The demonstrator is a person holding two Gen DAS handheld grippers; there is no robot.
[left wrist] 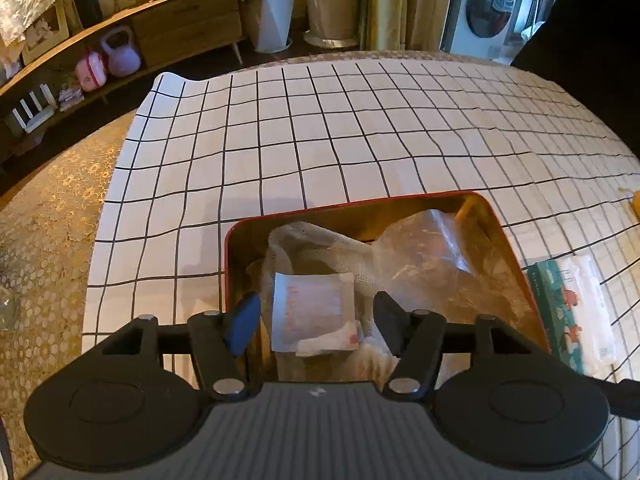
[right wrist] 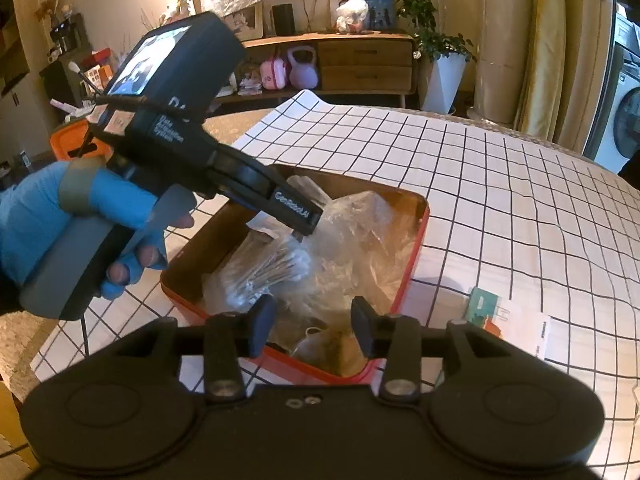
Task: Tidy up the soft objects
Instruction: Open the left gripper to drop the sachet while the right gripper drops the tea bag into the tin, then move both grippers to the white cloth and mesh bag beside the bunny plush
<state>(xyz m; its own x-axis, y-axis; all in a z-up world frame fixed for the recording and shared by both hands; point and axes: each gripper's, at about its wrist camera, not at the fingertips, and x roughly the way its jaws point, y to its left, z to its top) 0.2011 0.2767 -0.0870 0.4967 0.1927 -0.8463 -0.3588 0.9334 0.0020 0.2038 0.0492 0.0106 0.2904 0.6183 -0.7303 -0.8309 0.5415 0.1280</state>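
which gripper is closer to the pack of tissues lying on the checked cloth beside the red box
Right. The right gripper hangs over the near end of the red box, beside the tissue pack. The left gripper reaches into the box from its far side.

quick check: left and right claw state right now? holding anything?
Left claw: open, nothing gripped, over the white paper packet in the red-rimmed tin box.
Right claw: open, empty, above the clear plastic bags.

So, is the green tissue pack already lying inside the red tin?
No, the green tissue pack lies on the checked cloth beside the red tin, outside its rim.
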